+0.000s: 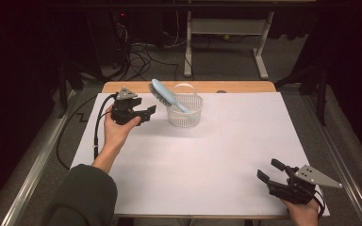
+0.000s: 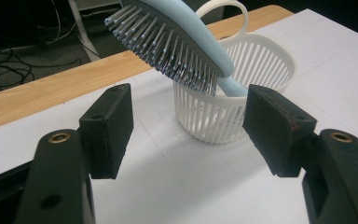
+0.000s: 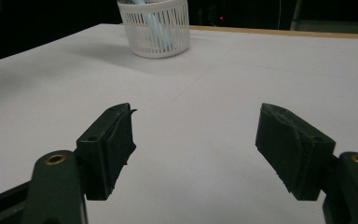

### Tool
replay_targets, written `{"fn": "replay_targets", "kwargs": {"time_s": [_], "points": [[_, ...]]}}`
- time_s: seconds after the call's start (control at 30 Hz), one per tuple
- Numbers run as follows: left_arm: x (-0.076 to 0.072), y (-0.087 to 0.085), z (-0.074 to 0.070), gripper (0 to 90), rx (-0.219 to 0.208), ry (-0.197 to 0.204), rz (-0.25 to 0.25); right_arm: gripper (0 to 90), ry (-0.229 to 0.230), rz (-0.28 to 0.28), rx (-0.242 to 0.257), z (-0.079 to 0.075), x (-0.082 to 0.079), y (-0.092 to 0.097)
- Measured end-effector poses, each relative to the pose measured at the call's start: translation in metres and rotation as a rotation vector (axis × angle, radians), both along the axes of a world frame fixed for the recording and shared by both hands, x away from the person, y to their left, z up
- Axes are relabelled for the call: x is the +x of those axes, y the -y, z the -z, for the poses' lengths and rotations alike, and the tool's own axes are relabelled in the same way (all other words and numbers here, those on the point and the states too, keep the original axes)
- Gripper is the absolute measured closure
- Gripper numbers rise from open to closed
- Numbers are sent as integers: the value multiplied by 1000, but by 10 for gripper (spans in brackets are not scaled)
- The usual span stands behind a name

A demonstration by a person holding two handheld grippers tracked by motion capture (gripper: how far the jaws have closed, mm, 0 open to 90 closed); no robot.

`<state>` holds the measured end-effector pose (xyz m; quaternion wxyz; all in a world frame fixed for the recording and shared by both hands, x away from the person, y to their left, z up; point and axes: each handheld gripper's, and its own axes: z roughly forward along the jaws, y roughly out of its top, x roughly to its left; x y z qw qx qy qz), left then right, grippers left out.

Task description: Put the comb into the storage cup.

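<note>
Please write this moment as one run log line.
left gripper: open, beside basket | hairbrush: handle in basket, head leaning out | right gripper: open, near table edge

The high view looks forward and down from above the person's edge of the worktop (image 1: 207, 160), taking in its whole white surface and the floor beyond. The left gripper view rides low on the left tongs (image 2: 189, 128), facing the white basket (image 2: 242, 88) from close by, just short of it. The right gripper view sits low on the right tongs (image 3: 196, 140), well apart from the basket (image 3: 154, 28), looking across the worktop toward it. All 3 views share the basket (image 1: 185, 110).
</note>
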<state>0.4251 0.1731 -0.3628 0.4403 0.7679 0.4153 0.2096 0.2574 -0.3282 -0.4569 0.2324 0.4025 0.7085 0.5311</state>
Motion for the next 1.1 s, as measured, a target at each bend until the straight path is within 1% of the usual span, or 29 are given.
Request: {"fn": "replay_targets", "kwargs": {"time_s": [0.23, 0.33, 0.47, 0.53, 0.67, 1.1], "points": [[-5, -2, -4, 343, -1, 13, 6, 284, -2, 1, 0, 0, 0, 0], [-8, -2, -5, 343, -11, 20, 9, 284, -2, 2, 0, 0, 0, 0], [-11, -4, -4, 343, -8, 23, 12, 284, -1, 1, 0, 0, 0, 0], [-13, -5, -4, 343, -13, 24, 10, 284, 0, 1, 0, 0, 0, 0], [-16, -7, -4, 343, -4, 30, 9, 284, -2, 4, 2, 0, 0, 0], [-26, -13, -5, 343, 0, 42, 15, 284, -1, 7, 5, 0, 0, 1]]}}
